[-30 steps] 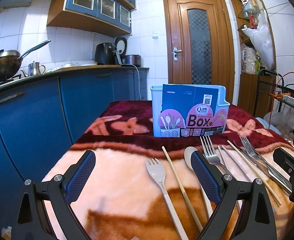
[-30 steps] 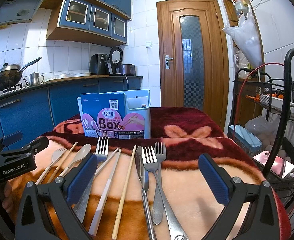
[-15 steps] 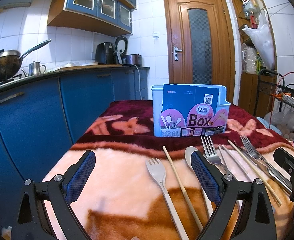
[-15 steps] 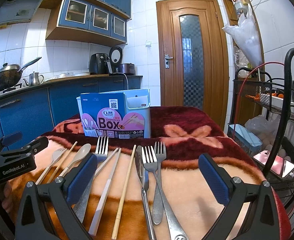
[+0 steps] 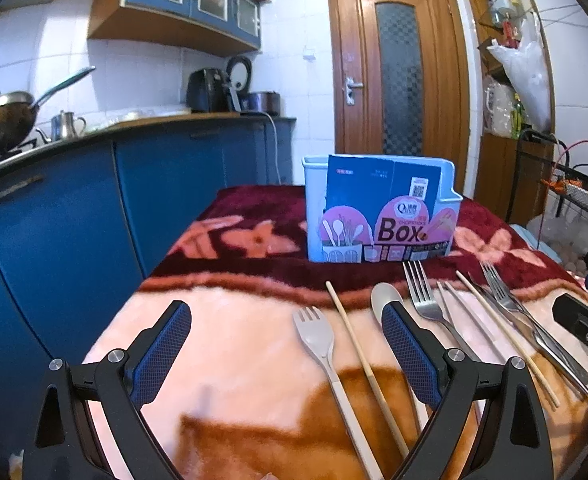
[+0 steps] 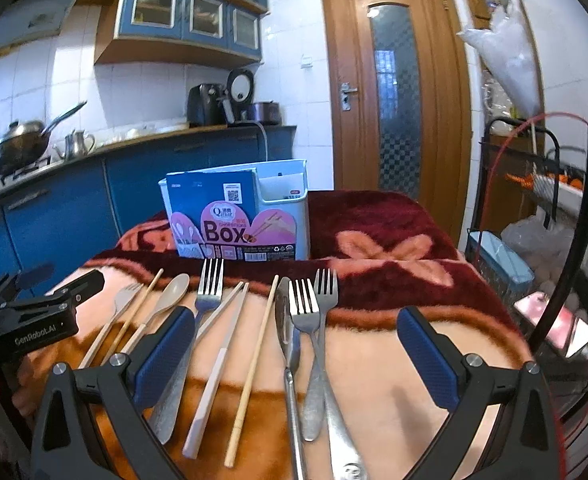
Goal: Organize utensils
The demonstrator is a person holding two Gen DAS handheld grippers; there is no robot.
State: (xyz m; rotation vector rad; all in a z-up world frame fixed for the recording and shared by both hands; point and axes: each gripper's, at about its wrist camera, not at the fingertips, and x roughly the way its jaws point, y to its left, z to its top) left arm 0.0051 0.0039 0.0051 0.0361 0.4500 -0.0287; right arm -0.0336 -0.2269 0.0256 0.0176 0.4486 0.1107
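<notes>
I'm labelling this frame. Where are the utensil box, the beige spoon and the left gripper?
utensil box [image 6: 230,216], right wrist view, on its printed front label.
beige spoon [image 6: 175,286], right wrist view, on its bowl.
left gripper [image 5: 286,354], left wrist view, midway between its open fingertips.

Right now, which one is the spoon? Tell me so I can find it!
Find the light blue box standing on the fuzzy blanket. In front of it lies a row of utensils. The spoon is near the left end, between a wooden chopstick and a shiny metal fork: it is beige with the only round bowl.
</notes>
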